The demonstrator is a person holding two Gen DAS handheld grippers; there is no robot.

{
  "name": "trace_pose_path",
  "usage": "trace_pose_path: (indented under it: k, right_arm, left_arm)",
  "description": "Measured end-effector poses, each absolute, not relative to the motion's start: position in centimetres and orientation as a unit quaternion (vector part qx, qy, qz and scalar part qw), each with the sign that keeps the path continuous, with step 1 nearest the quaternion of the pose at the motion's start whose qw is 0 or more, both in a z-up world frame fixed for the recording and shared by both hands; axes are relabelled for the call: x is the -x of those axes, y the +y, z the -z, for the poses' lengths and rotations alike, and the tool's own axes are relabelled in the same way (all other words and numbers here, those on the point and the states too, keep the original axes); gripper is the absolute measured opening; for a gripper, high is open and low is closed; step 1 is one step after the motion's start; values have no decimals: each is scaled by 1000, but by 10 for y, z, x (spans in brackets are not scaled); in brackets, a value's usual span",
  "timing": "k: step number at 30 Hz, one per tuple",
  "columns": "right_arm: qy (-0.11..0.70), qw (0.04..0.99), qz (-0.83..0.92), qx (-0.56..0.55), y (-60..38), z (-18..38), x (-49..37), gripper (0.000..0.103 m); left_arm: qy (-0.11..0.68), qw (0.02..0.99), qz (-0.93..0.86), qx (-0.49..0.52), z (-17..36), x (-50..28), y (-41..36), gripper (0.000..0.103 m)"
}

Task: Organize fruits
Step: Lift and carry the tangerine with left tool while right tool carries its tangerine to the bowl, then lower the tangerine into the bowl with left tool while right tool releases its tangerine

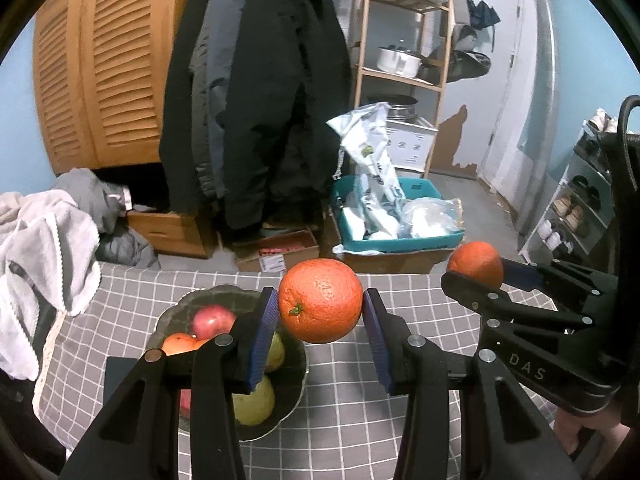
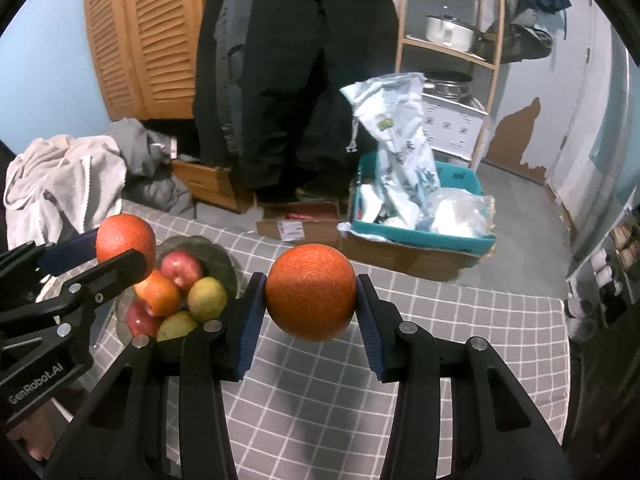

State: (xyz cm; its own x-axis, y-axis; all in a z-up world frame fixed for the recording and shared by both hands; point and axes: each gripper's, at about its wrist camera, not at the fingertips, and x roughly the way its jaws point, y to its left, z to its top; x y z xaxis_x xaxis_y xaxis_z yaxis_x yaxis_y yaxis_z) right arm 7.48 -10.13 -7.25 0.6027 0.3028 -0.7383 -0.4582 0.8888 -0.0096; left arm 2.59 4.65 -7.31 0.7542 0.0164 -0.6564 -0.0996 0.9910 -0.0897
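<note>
My left gripper [image 1: 321, 306] is shut on an orange [image 1: 320, 300] and holds it above the grey checked table, just right of a dark glass bowl [image 1: 208, 296]. The bowl holds red apples [image 1: 212, 320], an orange fruit [image 1: 182, 343] and green pears [image 1: 254, 400]. My right gripper [image 2: 311, 293] is shut on a second orange [image 2: 310, 291], held above the table to the right of the bowl [image 2: 222, 262]. In the left wrist view the right gripper shows at the right with its orange [image 1: 476, 264]. In the right wrist view the left gripper's orange [image 2: 125, 242] hangs over the bowl's left rim.
The table has a grey checked cloth [image 2: 440, 320]. Grey clothes [image 1: 48, 236] lie at its left edge. Beyond it on the floor stand a teal bin [image 1: 400, 240] of bags, cardboard boxes, hanging coats, a wooden shelf and a shoe rack [image 1: 580, 208].
</note>
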Motion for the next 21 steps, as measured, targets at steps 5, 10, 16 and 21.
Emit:
trace_pose_path:
  k: [5,10,16,21]
  right_arm:
    - [394,885,-227,100,-82,77,-79,44]
    - [401,878,-239,103,-61,85,-83,44]
    - [415,867,-252,110,-38,103,-88,44]
    - [433,856,-260,112,-23,121,-93,44]
  left_arm:
    - [354,932,-44,65,78,-24,60,44]
    - [362,928,-59,70,85,-25,77,44]
    - [381,917,-85,86,104,-27,104,44]
    - [397,907,-101,98,119,-28,121,44]
